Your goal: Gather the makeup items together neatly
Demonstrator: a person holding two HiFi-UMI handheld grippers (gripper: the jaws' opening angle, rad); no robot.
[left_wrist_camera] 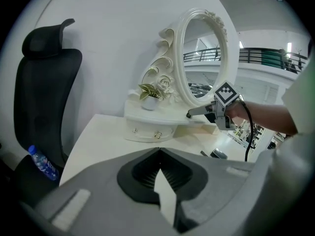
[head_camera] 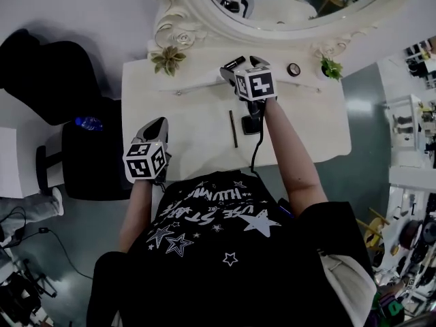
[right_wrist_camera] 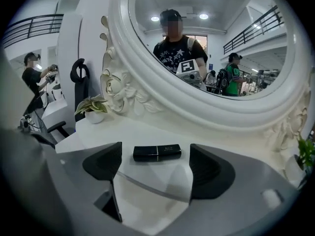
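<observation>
A black lipstick tube (right_wrist_camera: 157,152) lies on its side on the vanity's raised white shelf (right_wrist_camera: 147,132), under the mirror. My right gripper (right_wrist_camera: 156,163) is open, its two dark pads on either side of the tube without touching it. From the head view the tube (head_camera: 234,63) sits just past the right gripper (head_camera: 230,69). A dark pencil (head_camera: 233,129) and a black compact (head_camera: 252,123) lie on the tabletop, and a small round jar (head_camera: 293,69) stands at the shelf's right. My left gripper (head_camera: 158,122) hovers shut and empty over the table's front left.
An ornate white mirror (head_camera: 286,19) backs the white table (head_camera: 184,135). Small potted plants (head_camera: 168,58) (head_camera: 330,67) stand at both shelf ends. A black chair (head_camera: 68,114) holding a blue-capped bottle (head_camera: 88,122) is left of the table. The right gripper's cable (head_camera: 255,159) trails toward the front edge.
</observation>
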